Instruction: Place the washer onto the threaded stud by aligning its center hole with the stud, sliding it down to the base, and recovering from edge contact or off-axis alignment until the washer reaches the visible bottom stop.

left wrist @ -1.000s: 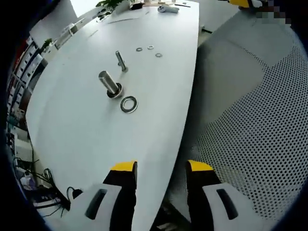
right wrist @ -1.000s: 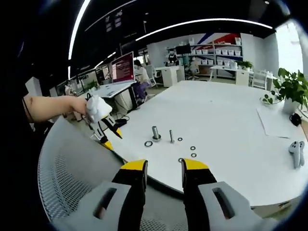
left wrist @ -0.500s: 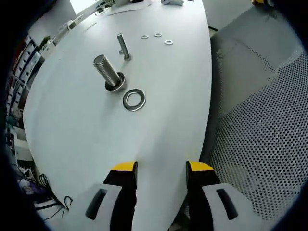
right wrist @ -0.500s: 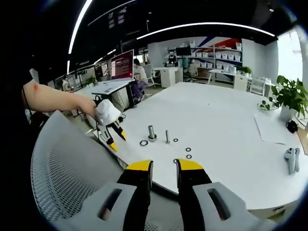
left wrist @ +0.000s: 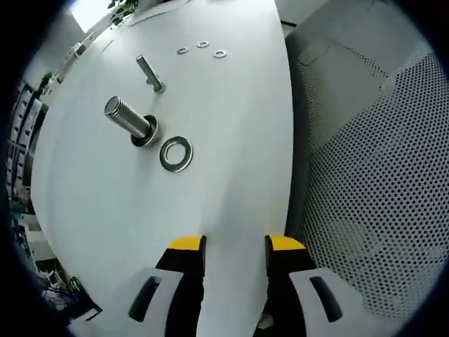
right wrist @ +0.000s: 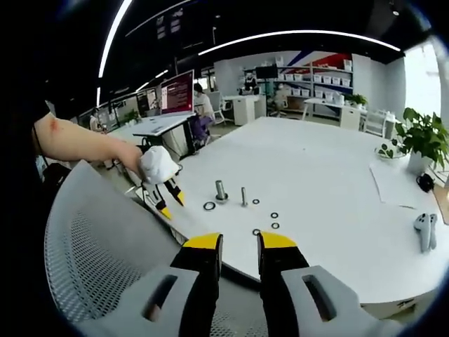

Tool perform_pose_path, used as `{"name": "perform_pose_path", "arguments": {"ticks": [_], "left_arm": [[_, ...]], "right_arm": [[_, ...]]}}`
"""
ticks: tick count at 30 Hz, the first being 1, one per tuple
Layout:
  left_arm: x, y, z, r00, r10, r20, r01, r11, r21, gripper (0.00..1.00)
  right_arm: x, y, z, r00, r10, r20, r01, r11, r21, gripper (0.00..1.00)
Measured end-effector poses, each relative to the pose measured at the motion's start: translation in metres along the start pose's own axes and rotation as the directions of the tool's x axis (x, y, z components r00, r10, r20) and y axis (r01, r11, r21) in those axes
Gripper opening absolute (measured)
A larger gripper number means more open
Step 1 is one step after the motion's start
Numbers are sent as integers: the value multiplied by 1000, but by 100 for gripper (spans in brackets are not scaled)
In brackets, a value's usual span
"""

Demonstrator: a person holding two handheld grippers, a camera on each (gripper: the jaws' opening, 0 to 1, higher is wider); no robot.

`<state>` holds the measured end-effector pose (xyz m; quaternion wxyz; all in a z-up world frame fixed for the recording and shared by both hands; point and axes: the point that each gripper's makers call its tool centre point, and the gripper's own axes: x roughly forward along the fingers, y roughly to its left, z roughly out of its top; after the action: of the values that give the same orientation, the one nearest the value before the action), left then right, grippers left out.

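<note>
Left gripper is hovering at the counter edge, jaws apart and empty, lining up. Washer is lying flat at 5 o'clock of the stud. Right gripper is waiting back, jaws slightly apart.

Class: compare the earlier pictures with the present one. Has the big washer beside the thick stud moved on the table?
No. The big washer lies just as close beside the thick stud as before; only the camera shifted.

On the table: one thick stud, one thin bolt, one large washer, three small washers.
</note>
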<state>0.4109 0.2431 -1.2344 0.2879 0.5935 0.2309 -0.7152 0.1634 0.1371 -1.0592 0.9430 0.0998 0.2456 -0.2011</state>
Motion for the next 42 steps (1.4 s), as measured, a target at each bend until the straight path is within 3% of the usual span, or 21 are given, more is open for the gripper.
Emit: {"name": "perform_pose_path", "arguments": {"ticks": [5,13,23,27,28,29,32,33,34,37,42], "left_arm": [[7,4,-1,999,-16,28,15,999,35,34],[9,7,-1,997,-21,-80,24,999,33,34],[9,5,1,990,-21,-141,26,999,40,31],[8,11,1,988,-19,-153,26,999,46,24],[10,12,-1,989,-32,-147,43,997,71,25],[9,10,-2,988,-62,-143,84,984,154,26],[9,22,-3,993,-29,-111,33,999,32,20],[8,22,2,996,-8,-94,11,1000,23,20],[7,21,4,996,-15,-87,20,999,49,23],[8,24,4,996,-21,-85,23,999,24,24],[9,21,5,992,-13,-129,16,999,29,24]], "right_arm": [[0,0,0,1000,-10,0,10,1000,-22,22],[-1,1,0,1000,-15,0,14,999,-41,17],[0,1,-2,1000,-5,-14,4,1000,-25,16],[1,0,-3,1000,-1,-20,1,1000,-20,16],[1,0,-3,1000,-2,-18,1,1000,-22,16],[1,-2,-1,1000,-8,-7,8,1000,-29,16],[1,-3,-1,1000,-14,-2,14,999,-30,17],[1,-3,-1,1000,-13,-2,13,1000,-29,17],[1,-2,-1,1000,-11,-3,11,1000,-28,17],[1,-2,-3,1000,-5,-11,5,1000,-19,16],[2,-1,-5,999,-8,-33,7,999,-32,14]]}}
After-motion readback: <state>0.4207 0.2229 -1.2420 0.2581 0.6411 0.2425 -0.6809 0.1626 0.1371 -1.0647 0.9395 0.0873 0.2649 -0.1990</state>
